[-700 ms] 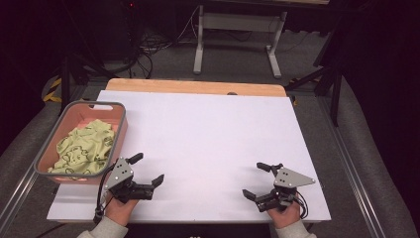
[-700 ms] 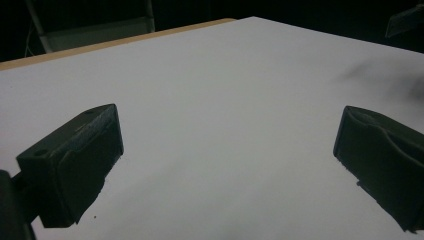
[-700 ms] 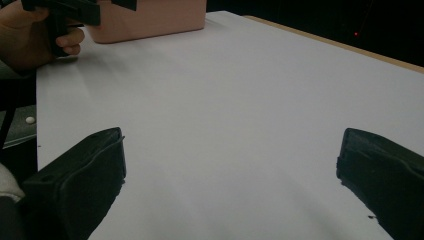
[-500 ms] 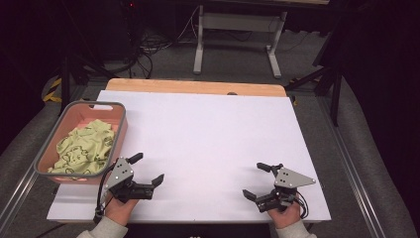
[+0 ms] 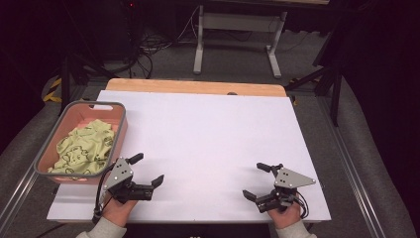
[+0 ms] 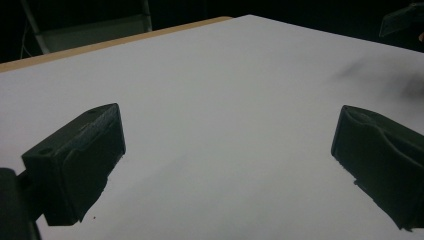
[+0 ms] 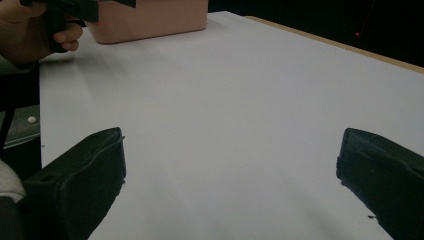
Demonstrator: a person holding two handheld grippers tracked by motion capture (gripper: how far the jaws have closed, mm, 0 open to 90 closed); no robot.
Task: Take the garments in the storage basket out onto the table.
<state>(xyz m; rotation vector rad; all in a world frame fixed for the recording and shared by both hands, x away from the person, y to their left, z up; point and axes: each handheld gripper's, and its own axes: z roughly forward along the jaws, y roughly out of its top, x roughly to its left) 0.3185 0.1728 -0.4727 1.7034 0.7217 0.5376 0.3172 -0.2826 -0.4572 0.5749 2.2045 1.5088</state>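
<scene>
**Two open tools wait near a basket of soft cloth**

A person sits at a white table (image 5: 208,144) and holds a tool in each hand. The left tool (image 5: 146,171) rests low on the table, just beside a pink basket (image 5: 119,136). Its two black jaws stand wide apart with nothing between them. The right tool (image 5: 256,181) sits well apart from it, near the other front corner of the table. Its jaws are wide apart too, and they hold nothing.

The thing to work on looks like the green cloth (image 5: 84,148). It lies crumpled inside the basket, at the left side of the table. It has small drawings on it.

I think the cloth will be light and very soft. It will bend and droop when lifted, and it will not break. It may hang down long and catch on the basket rim. A good place to take hold seems to be a raised fold near the top of the pile, where the jaws can pinch a bit of cloth. The left tool is the closer one for that.
</scene>
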